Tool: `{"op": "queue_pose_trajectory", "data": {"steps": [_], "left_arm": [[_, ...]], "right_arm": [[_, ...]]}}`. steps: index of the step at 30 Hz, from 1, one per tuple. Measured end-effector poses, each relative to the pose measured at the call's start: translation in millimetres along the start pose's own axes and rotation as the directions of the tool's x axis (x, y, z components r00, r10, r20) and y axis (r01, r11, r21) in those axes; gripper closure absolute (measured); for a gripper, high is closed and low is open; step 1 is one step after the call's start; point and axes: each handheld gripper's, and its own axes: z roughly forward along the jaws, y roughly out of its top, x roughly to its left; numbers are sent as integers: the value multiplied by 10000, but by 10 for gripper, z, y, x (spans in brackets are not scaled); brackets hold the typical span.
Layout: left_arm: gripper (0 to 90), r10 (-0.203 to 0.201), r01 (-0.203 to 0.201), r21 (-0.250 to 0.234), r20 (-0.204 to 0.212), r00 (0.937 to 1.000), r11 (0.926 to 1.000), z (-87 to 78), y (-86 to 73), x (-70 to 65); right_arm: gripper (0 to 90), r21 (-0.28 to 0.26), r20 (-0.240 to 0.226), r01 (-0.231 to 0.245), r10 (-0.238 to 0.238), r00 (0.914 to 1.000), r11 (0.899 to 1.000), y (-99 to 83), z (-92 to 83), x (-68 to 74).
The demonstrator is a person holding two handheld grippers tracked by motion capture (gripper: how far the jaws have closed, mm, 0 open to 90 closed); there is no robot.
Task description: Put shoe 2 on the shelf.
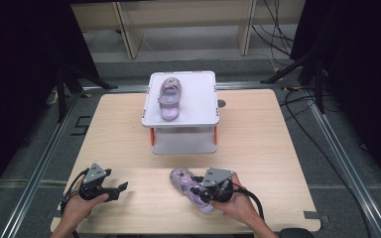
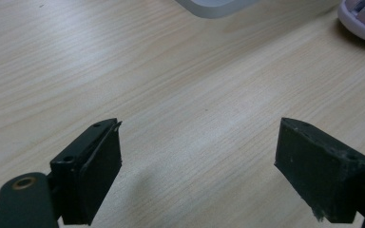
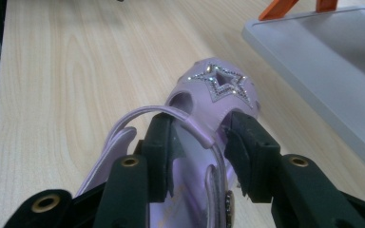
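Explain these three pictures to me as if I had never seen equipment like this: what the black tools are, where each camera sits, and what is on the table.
A person sits at a light wooden table and holds a hand-operated black two-jaw gripper in each hand. The wide picture comes from a fixed camera overhead. The other two come from small cameras riding on the grippers, looking along their jaws.

The left gripper has its jaws wide apart over bare wood, holding nothing.

The right gripper has its jaws on either side of the strap part of a lilac child's sandal with a glittery star, which lies on the table near the person. The pads look to be touching it, so it seems gripped.

Farther back stands a white raised tray on orange legs, and on it lies a second lilac sandal, the matching one.
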Motion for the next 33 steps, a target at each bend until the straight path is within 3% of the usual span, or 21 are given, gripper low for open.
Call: {"op": "queue_pose_trajectory", "data": {"steps": [2, 3, 4, 6, 9, 14, 22, 26, 33], "left_arm": [[150, -17, 17, -9, -7, 10000, 10000, -4, 6, -1], [150, 301, -301, 4, 1, 9995, 9995, -5, 17, 17], [150, 150, -149, -168, 79, 9999, 9997, 1, 18, 2], [150, 115, -115, -1, -24, 9999, 9999, -11, 15, -3], [150, 3, -2, -143, 57, 10000, 9999, -2, 11, -6], [150, 20, -19, -143, 85, 10000, 9999, -2, 14, -11], [150, -1, 2, -86, 91, 10000, 10000, 4, 10, -15], [150, 45, -44, -89, 88, 10000, 10000, 4, 10, -8], [150, 201, -201, 93, -21, 9998, 9998, 5, 11, 10]], "right_arm": [[666, -4, -5, 159, -159, 9999, 9999, 4, 27, 2], [678, 8, -46, 217, -217, 9998, 9998, 8, 39, 6], [697, 16, -56, 181, -181, 9998, 9998, 12, 42, 7], [720, -7, 38, 153, -153, 9999, 9999, 17, 30, 2], [753, -67, 122, -5, 6, 9999, 10000, 17, 3, -11], [790, -630, 109, -414, 422, 9990, 9972, 38, -60, -27], [805, -1017, 472, -396, 446, 9979, 9940, 102, -173, -45], [806, -1238, 560, -620, 694, 9960, 9904, 143, -235, -95], [807, -1566, 1184, -670, 861, 9892, 9854, 226, -397, -202]]}}
